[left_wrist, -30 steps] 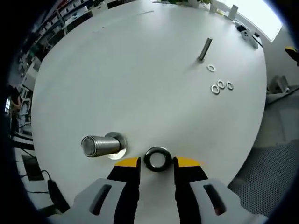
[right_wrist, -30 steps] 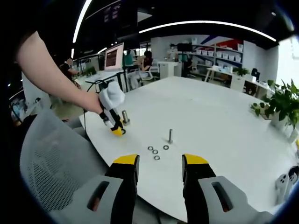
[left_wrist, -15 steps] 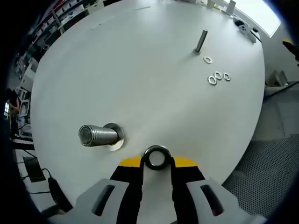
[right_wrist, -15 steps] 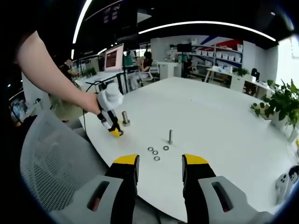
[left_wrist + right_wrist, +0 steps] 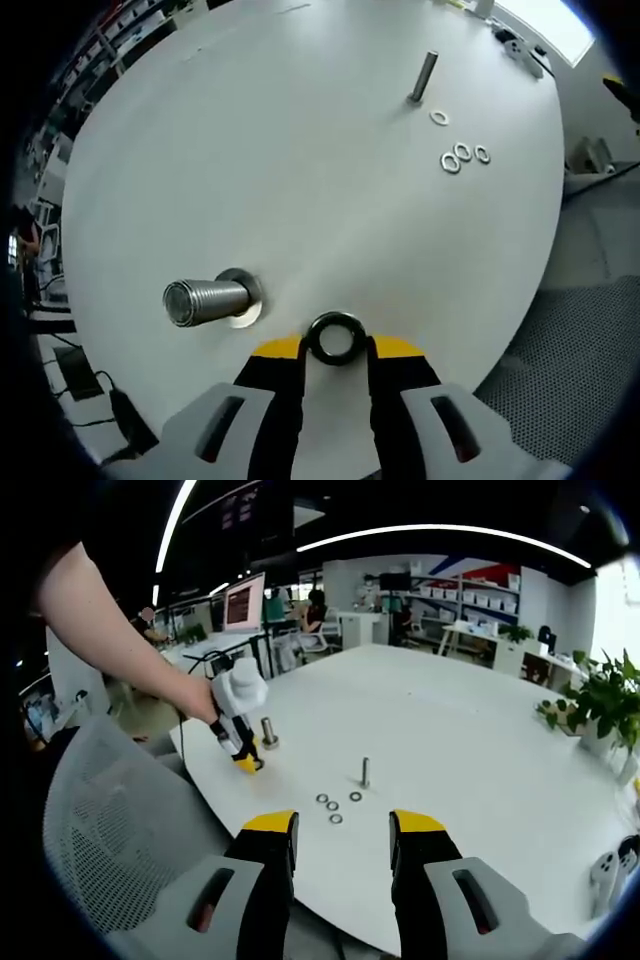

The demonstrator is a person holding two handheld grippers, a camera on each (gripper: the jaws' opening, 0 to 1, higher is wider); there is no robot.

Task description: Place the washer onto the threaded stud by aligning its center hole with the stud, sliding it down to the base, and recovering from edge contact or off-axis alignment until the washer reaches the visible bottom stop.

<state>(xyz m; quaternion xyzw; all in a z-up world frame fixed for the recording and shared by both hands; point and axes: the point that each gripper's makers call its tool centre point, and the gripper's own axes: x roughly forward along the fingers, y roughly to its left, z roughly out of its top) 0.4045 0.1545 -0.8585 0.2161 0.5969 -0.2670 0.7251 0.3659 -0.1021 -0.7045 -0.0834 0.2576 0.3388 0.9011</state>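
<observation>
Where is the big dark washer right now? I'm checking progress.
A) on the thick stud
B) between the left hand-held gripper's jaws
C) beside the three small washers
B: the washer sits clamped between the left hand-held gripper jaws, beside the thick stud.

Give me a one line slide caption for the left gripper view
Left gripper clamps a dark washer at the white table's edge, beside the large threaded stud.
</observation>
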